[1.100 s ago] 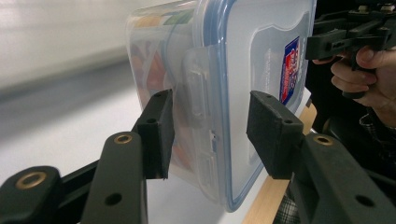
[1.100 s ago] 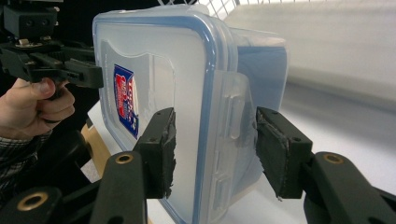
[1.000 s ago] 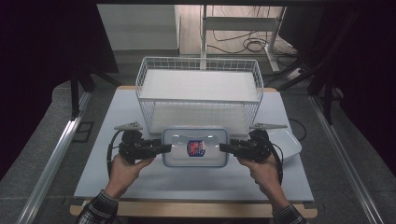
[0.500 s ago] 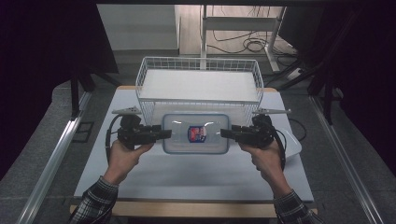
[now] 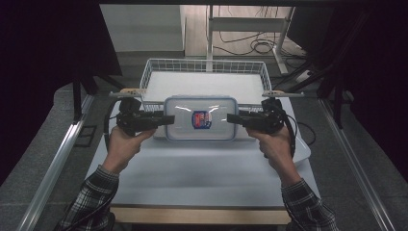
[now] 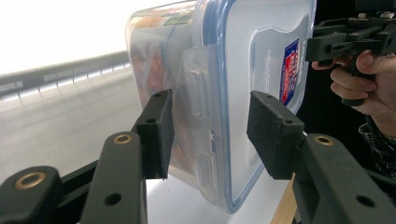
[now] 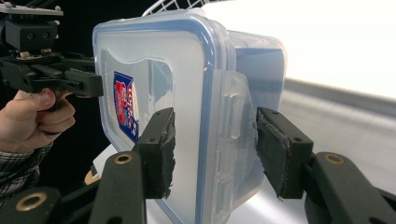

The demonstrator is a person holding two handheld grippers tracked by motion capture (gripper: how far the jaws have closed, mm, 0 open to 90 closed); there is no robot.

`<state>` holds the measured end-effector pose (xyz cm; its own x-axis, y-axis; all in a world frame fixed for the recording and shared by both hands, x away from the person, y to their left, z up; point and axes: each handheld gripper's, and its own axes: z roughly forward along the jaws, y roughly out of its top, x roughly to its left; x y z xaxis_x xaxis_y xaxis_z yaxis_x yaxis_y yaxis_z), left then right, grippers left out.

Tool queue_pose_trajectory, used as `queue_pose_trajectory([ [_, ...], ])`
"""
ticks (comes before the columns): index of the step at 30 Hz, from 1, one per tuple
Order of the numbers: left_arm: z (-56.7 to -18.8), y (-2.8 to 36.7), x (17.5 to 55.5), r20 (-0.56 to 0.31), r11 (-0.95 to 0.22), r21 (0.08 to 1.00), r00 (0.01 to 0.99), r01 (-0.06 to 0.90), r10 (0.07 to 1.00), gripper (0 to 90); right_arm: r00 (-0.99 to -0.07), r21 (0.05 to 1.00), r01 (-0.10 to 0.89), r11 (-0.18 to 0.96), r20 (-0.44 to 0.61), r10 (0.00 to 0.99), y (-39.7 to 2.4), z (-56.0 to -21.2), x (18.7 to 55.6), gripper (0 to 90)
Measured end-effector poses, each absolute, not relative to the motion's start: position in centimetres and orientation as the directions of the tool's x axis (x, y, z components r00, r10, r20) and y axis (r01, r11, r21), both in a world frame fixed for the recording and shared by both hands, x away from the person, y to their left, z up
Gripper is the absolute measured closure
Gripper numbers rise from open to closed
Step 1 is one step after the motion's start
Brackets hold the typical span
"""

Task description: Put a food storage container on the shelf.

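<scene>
Lidded container (image 5: 201, 118), clamped at its left end by the left hand-held gripper (image 5: 166, 119) and at its right end by the right hand-held gripper (image 5: 234, 118), has risen off the bench (image 5: 192, 168) toward the far wire basket (image 5: 204, 67), ready for placing.

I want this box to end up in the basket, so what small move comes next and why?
Probably carry the lidded box forward over the wire basket. The left gripper and right gripper clamp its ends, and it hangs at the basket's near rim.

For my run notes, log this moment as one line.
left gripper: shut on container | right gripper: shut on container | container: held level between both, in front of wire basket
</scene>
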<state>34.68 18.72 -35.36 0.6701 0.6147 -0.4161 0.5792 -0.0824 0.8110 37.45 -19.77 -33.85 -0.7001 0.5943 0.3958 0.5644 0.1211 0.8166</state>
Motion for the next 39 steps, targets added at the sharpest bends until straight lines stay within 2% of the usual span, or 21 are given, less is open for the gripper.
queue_pose_trajectory([
  [25, -29.9, 19.1, 40.7, -0.418, -0.047, 0.83, 0.676, 0.556, 0.607, 52.0, -0.698, 0.853, 0.518, 0.066, 0.378, 0.608, -19.5, -28.6, 42.5, 48.7],
  [39, -31.3, 19.0, 43.9, -0.466, -0.008, 0.805, 0.639, 0.593, 0.612, 51.0, -0.66, 0.832, 0.554, 0.036, 0.413, 0.628, -19.3, -29.4, 45.7, 48.4],
])
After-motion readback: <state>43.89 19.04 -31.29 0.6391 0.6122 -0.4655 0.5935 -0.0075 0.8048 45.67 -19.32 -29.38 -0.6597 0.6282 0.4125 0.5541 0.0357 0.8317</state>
